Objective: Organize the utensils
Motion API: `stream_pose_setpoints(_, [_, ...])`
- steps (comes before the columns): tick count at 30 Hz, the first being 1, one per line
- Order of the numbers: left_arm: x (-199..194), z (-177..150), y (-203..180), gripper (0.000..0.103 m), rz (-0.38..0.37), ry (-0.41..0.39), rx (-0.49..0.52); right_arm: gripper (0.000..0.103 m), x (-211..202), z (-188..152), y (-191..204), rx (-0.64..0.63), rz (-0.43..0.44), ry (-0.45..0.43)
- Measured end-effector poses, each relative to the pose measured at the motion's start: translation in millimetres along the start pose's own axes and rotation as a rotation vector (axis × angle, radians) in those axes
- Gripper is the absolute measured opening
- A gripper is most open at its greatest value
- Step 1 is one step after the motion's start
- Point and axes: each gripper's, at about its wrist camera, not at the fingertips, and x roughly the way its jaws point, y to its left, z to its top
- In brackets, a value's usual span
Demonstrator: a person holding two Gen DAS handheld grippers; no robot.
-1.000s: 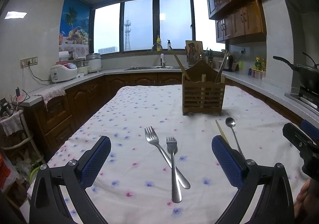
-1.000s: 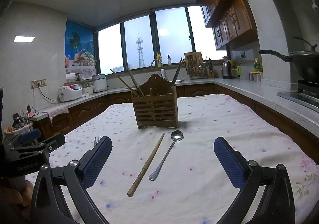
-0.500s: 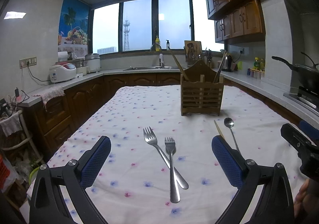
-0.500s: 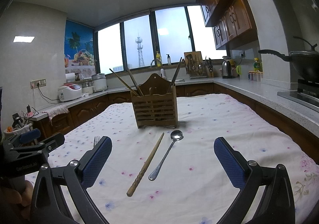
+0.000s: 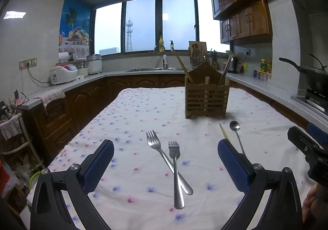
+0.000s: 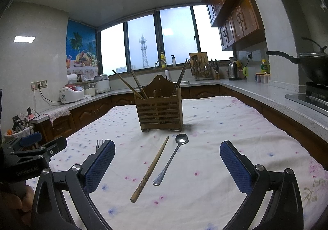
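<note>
Two steel forks (image 5: 176,170) lie crossed on the floral tablecloth (image 5: 127,119), between the open fingers of my left gripper (image 5: 165,166). A wooden slatted utensil holder (image 5: 206,98) stands further back with several chopsticks in it. In the right wrist view a wooden chopstick (image 6: 150,168) and a steel spoon (image 6: 172,158) lie side by side in front of the holder (image 6: 161,113), between the open fingers of my right gripper (image 6: 167,165). Both grippers are empty and above the table. The spoon (image 5: 235,129) also shows in the left wrist view.
Kitchen counters run around the table, with a rice cooker (image 5: 62,73) at left, a sink (image 5: 151,69) at the back and a wok on the stove (image 5: 313,78) at right. The other gripper's body shows at each view's edge (image 6: 30,160).
Both views have shifted only very slightly; the left view has eased a little closer to the forks. Nothing was taken hold of or moved.
</note>
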Motion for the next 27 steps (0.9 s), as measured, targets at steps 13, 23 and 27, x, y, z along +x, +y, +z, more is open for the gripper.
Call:
stream_pose_setpoints(13, [5.0, -0.5, -1.9, 0.102, -0.01, 0.011, -0.005, 0.103, 5.2, -1.5, -1.7, 0.008, -0.005, 0.018])
stream_pose_setpoints(23, [8.8, 1.0, -2.7, 0.102, -0.019, 0.027, -0.013, 0.103, 8.5, -0.6, -4.2, 0.019, -0.013, 0.036])
stream_pose_setpoints(27, [10.5, 3.1, -2.9, 0.102, -0.025, 0.028, -0.016, 0.103, 10.2, 0.0, -4.5, 0.023, -0.02, 0.046])
